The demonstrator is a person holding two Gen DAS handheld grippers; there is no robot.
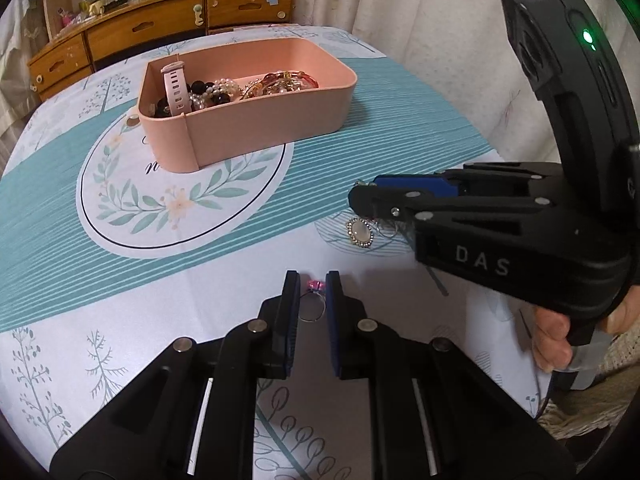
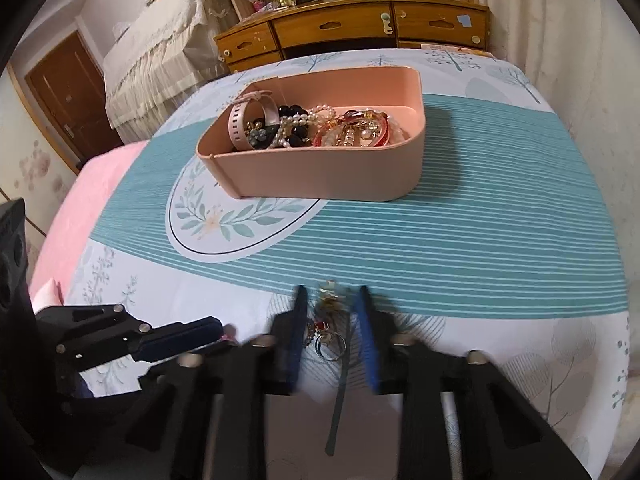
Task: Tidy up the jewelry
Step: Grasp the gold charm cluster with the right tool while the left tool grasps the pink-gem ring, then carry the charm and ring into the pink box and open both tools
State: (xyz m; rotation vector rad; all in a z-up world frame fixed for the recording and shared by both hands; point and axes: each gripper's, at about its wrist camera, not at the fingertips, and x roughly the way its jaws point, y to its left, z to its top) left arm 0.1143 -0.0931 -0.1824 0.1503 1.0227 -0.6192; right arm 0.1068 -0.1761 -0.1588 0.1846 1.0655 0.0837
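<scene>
A pink jewelry box stands on the table, holding a pink watch, beads and bracelets; it also shows in the right wrist view. My left gripper has its jaws closed narrowly around a silver ring with a pink stone lying on the cloth. My right gripper is open over a small heap of rings and trinkets. In the left wrist view the right gripper hovers beside an oval white brooch.
The table carries a teal striped cloth with a leaf wreath print. A wooden dresser stands beyond the far edge. A curtain hangs on the right. A pink bedcover lies left of the table.
</scene>
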